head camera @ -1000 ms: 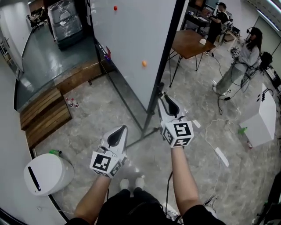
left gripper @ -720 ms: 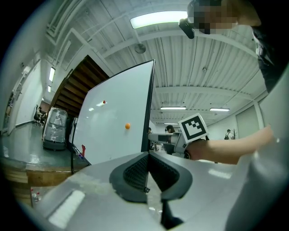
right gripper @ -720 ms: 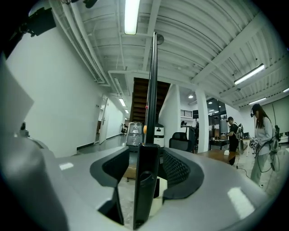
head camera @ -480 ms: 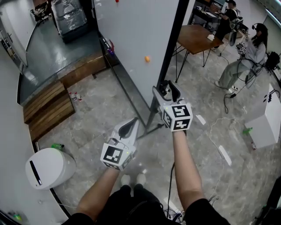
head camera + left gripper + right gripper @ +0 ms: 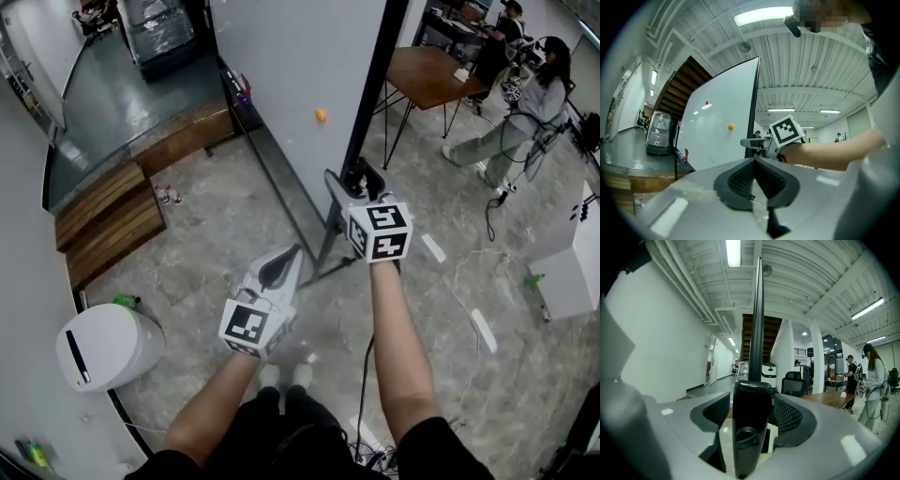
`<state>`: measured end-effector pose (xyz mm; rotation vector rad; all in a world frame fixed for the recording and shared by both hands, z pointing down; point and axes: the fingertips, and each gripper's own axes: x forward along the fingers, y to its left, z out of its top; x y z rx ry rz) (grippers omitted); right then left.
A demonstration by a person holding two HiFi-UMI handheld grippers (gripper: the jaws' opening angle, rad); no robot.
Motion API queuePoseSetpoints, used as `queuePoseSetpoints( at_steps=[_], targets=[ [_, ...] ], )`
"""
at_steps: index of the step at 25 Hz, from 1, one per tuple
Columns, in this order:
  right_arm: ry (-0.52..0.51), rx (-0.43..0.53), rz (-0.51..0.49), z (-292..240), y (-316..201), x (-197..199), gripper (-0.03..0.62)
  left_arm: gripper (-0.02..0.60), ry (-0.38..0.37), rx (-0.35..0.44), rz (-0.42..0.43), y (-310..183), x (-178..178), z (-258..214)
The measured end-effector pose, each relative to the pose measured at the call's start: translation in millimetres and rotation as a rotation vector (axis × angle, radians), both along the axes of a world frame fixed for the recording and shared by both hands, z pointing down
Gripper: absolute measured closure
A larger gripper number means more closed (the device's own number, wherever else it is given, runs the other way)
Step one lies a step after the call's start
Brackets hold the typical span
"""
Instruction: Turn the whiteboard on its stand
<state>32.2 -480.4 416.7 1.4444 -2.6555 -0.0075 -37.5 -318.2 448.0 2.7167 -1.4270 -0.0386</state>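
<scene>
The whiteboard (image 5: 291, 75) stands on its wheeled stand, edge-on to me, with a black side frame (image 5: 375, 84). An orange magnet (image 5: 321, 114) sticks to its face. My right gripper (image 5: 353, 180) is at the frame's lower end. Its jaws have just been opening, and a black bracket (image 5: 751, 413) of the frame stands between the spread pads without being squeezed. My left gripper (image 5: 286, 258) hangs lower and to the left, shut on nothing, clear of the board. In the left gripper view the board (image 5: 717, 131) and the right gripper (image 5: 751, 142) lie ahead.
The stand's floor rail (image 5: 281, 202) runs under the board. A white rounded machine (image 5: 103, 345) stands at the lower left, wooden steps (image 5: 108, 220) beyond it. At the right are a wooden table (image 5: 431, 75), people (image 5: 525, 112), a white box (image 5: 572, 262) and loose cables on the floor.
The right gripper's jaws have spread from nearly shut to wide, now straddling the black bracket. Both hands have moved forward toward the board's edge.
</scene>
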Motion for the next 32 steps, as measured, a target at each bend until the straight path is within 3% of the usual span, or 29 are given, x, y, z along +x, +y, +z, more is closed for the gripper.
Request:
queuePoseSetpoints(
  at_steps=[2,7,28,32],
  targets=[
    [0.002,0.003,0.008,-2,-1,1,0.373,0.578,-0.008,-0.001,-0.007,1,-3,1],
    [0.001,-0.003,0.008,-2,-2,-1,0.407,0.578,-0.015,0.003,-0.029,2,-10,1],
    [0.003,-0.040,-0.013,-1,4,-1,0.410,0.578,-0.040,0.014,-0.079,20,-23,-3],
    [0.008,-0.048,-0.017,1,7,0,0.410,0.578,-0.015,0.003,-0.095,24,-25,-6]
  ],
)
